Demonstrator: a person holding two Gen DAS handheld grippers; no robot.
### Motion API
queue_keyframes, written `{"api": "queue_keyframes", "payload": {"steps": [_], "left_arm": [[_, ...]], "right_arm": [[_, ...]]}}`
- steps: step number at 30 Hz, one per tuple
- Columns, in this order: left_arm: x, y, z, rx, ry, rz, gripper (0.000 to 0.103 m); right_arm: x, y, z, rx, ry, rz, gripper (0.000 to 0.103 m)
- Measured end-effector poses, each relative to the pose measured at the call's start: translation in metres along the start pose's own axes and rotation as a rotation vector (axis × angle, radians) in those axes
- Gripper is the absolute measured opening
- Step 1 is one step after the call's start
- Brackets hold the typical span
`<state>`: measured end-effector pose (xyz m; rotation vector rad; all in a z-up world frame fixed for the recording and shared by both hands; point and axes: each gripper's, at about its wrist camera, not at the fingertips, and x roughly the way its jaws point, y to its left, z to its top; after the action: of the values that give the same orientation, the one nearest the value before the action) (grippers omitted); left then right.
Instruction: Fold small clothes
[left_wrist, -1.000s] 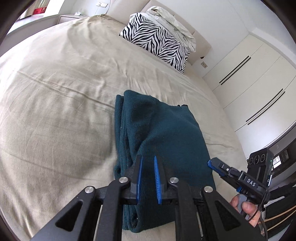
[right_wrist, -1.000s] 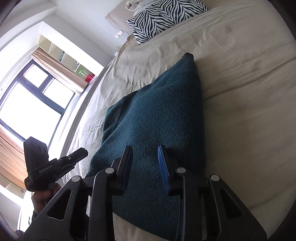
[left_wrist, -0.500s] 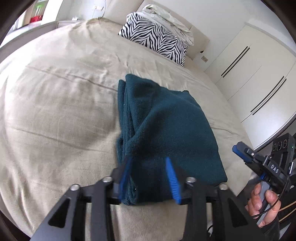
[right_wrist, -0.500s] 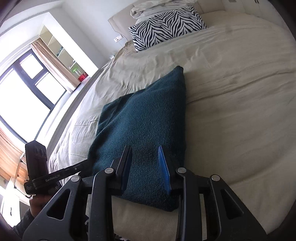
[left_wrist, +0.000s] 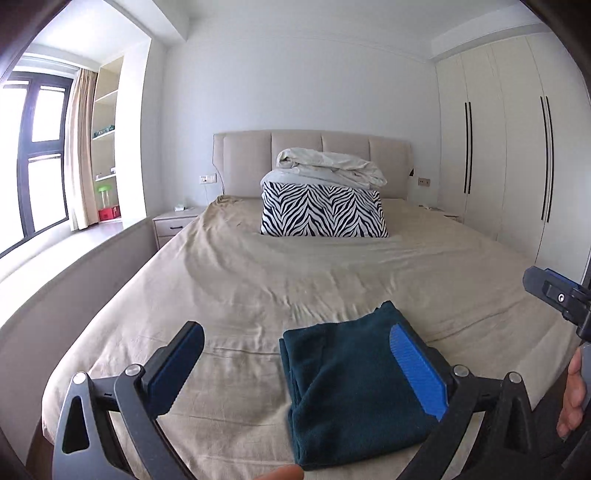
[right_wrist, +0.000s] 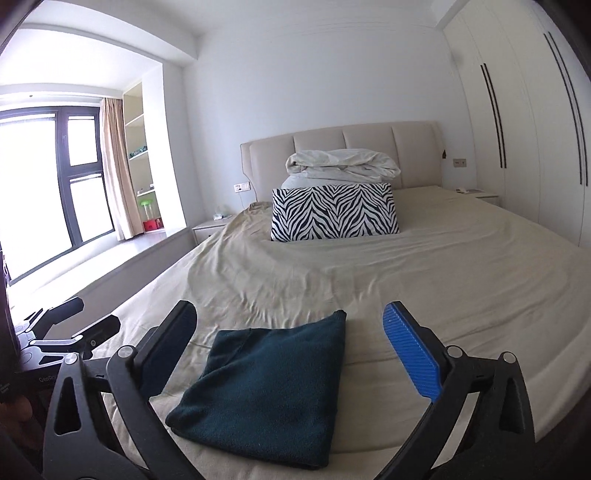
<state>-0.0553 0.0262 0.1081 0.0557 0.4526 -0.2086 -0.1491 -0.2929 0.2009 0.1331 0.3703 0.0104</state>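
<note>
cloth (left_wrist: 354, 384) folded flat, lies near bed (left_wrist: 258, 280) foot edge | L gripper (left_wrist: 295, 369) & R gripper (right_wrist: 291, 354) fingers opening wide, nothing between, both clear of cloth | fold looks done, no other clothes seen

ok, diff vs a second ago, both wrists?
Both grippers lifted and tilted up off the teal garment, so the views now take in the headboard and wardrobe. The left gripper and right gripper went from nearly shut over the cloth to wide, jaws opening, nothing between the pads. Unchanged: garment folded at the bed's near edge, zebra pillow by the headboard.
</note>
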Motion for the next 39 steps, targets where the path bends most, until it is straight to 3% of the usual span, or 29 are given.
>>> {"api": "queue_keyframes", "payload": {"steps": [3, 6, 9, 11, 18, 25, 39], "left_arm": [[0.021, 0.003, -0.010, -0.044, 0.124, -0.048, 0.103], [0.043, 0.008, -0.027, -0.085, 0.235, -0.014, 0.103], [0.055, 0.012, -0.043, -0.115, 0.300, -0.006, 0.103], [0.059, 0.014, -0.050, -0.129, 0.329, -0.005, 0.103], [0.071, 0.014, -0.064, -0.102, 0.381, 0.051, 0.103], [0.075, 0.010, -0.075, -0.087, 0.419, 0.043, 0.103], [0.080, 0.011, -0.085, -0.079, 0.457, 0.065, 0.103]], "right_arm": [[0.005, 0.005, -0.003, 0.008, 0.091, -0.006, 0.103], [0.021, 0.005, -0.014, 0.050, 0.240, 0.031, 0.103], [0.039, -0.001, -0.033, 0.113, 0.367, 0.000, 0.103], [0.046, -0.004, -0.044, 0.138, 0.406, -0.032, 0.103], [0.059, 0.010, -0.058, 0.004, 0.403, -0.152, 0.103], [0.071, 0.011, -0.072, 0.033, 0.474, -0.136, 0.103], [0.083, 0.010, -0.084, 0.025, 0.516, -0.150, 0.103]]}}
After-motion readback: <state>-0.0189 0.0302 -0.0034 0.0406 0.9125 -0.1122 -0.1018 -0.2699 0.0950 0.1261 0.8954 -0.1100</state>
